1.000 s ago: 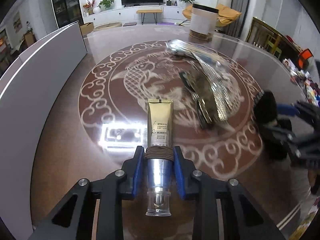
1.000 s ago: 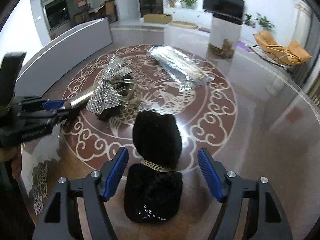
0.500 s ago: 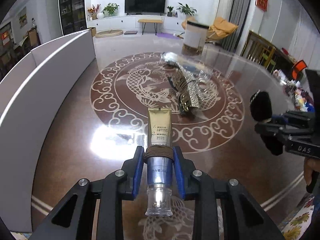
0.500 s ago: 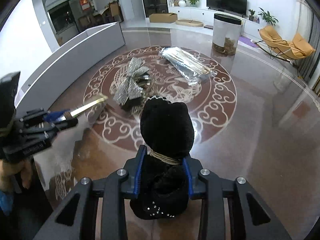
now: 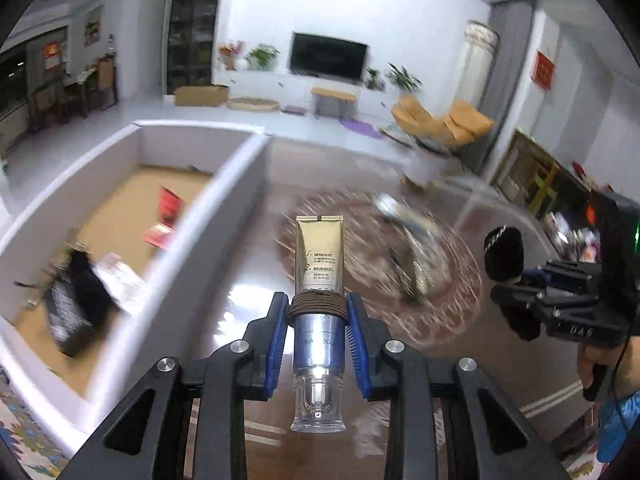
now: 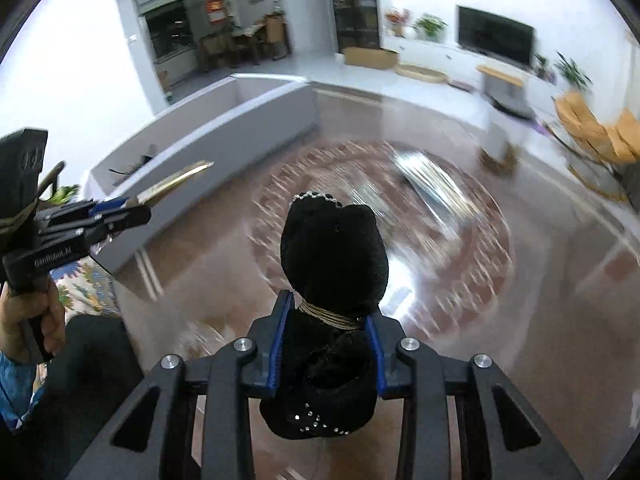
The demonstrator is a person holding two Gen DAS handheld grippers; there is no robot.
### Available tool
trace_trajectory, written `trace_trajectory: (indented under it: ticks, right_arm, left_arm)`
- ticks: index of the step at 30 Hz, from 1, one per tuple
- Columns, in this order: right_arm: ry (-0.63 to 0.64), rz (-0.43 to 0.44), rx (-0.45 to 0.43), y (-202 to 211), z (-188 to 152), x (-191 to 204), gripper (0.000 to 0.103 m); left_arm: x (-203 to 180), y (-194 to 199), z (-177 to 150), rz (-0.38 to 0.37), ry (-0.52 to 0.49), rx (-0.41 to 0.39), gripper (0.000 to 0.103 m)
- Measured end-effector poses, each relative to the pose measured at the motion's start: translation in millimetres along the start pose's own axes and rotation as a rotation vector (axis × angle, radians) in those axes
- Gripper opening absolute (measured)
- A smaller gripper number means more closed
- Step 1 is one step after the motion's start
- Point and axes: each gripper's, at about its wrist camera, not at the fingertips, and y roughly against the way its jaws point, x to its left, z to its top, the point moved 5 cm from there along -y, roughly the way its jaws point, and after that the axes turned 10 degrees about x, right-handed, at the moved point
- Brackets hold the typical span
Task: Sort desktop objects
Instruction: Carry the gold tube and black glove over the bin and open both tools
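My left gripper (image 5: 318,320) is shut on a gold cosmetic tube (image 5: 319,256) with a silver neck and clear cap, held in the air above the brown table. It also shows in the right wrist view (image 6: 172,186) at the left. My right gripper (image 6: 328,320) is shut on a black velvet pouch (image 6: 334,248) tied with cord; the pouch also shows in the left wrist view (image 5: 504,254) at the right. A white open box (image 5: 224,184) with a tan floor lies to the left, holding a black item (image 5: 76,304) and red cards (image 5: 168,208).
A silver glittery bow (image 5: 416,268) and a shiny foil packet (image 6: 432,184) lie blurred on the round patterned table (image 6: 460,280). A white canister (image 6: 500,136) stands at the table's far side. The white box wall (image 6: 224,128) runs along the left.
Both grippers have risen higher and swung left with their objects. The inside of the white box has come into the left wrist view. The scene is motion-blurred.
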Motion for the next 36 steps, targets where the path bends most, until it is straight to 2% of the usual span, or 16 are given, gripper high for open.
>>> trace_trajectory:
  ticks: [5, 9, 12, 15, 17, 21, 24, 28, 29, 30, 31, 32, 33, 36]
  right_arm:
    - [0.119, 0.080, -0.057, -4.3, 81.3, 65.3, 0.034]
    - [0.207, 0.155, -0.107, -17.3, 152.5, 130.1, 0.034]
    - [0.264, 0.221, -0.114, -40.7, 200.0, 182.5, 0.034]
    - [0.314, 0.264, -0.073, -79.8, 234.2, 227.6, 0.034]
    - [0.345, 0.273, -0.005, -116.9, 246.0, 250.9, 0.034]
    - [0.375, 0.242, 0.120, -178.2, 252.2, 270.5, 0.034]
    - [0.407, 0.199, 0.165, -206.9, 252.1, 277.7, 0.034]
    - [0.443, 0.157, 0.186, -222.6, 252.0, 287.1, 0.036]
    - [0.448, 0.146, 0.190, -224.7, 251.6, 286.5, 0.036]
    - [0.448, 0.132, 0.189, -225.9, 251.4, 284.1, 0.040]
    - [0.446, 0.112, 0.185, -227.0, 250.9, 280.6, 0.054]
    - [0.437, 0.095, 0.181, -229.0, 251.7, 276.6, 0.063]
    - [0.428, 0.086, 0.176, -229.6, 252.4, 272.8, 0.079]
    - [0.399, 0.086, 0.142, -221.8, 257.3, 265.6, 0.081]
  left_arm:
    - [83.8, 32.4, 27.8, 0.122, 0.078, -0.027, 0.029]
    - [155.6, 34.6, 32.0, 0.190, 0.182, 0.003, 0.029]
    - [194.8, 23.8, 24.3, 0.207, 0.255, 0.045, 0.029]
    - [218.6, 5.3, 11.8, 0.192, 0.317, 0.094, 0.029]
    - [226.9, -6.9, 2.8, 0.178, 0.349, 0.119, 0.029]
    - [229.2, -26.3, -7.7, 0.166, 0.356, 0.155, 0.029]
    - [227.4, -32.0, -10.3, 0.178, 0.349, 0.167, 0.029]
    - [229.3, -33.5, -12.5, 0.190, 0.351, 0.169, 0.031]
    - [229.5, -34.3, -10.6, 0.194, 0.352, 0.175, 0.033]
    - [228.9, -35.2, -10.5, 0.209, 0.353, 0.181, 0.045]
    - [229.9, -35.2, -7.9, 0.221, 0.353, 0.180, 0.065]
    - [229.4, -33.6, -7.2, 0.236, 0.353, 0.170, 0.075]
    - [229.0, -30.1, -5.7, 0.261, 0.351, 0.148, 0.084]
    - [228.2, -25.6, -3.3, 0.290, 0.355, 0.129, 0.085]
